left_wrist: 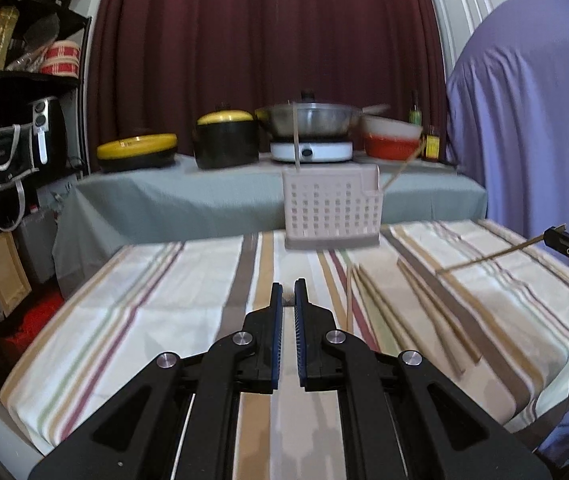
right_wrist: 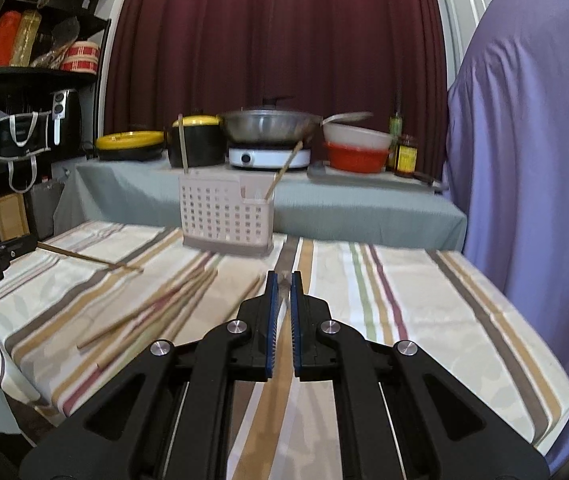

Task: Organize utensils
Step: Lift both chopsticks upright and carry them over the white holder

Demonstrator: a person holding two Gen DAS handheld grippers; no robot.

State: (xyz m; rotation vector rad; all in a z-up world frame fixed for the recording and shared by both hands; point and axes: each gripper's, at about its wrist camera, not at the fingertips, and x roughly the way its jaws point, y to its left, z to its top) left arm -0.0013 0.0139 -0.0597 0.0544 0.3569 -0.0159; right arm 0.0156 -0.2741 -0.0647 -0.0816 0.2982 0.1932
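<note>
While loose chopsticks [right_wrist: 156,312] clutter the striped cloth [right_wrist: 404,320], the left gripper [left_wrist: 288,292] pinches a chopstick [right_wrist: 84,258] and the right gripper [right_wrist: 283,284] pinches a second chopstick [left_wrist: 496,254]. The holder [left_wrist: 332,212] stands beyond them.

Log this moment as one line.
left gripper shut on first wooden chopstick | right gripper shut on second wooden chopstick | white perforated plastic holder upright, two chopsticks inside | loose chopsticks on striped tablecloth

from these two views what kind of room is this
Probably a home kitchen or dining corner: a lidded pan on a portable cooktop, sauce bottles beside it, and a utensil caddy on a striped tablecloth.
</note>
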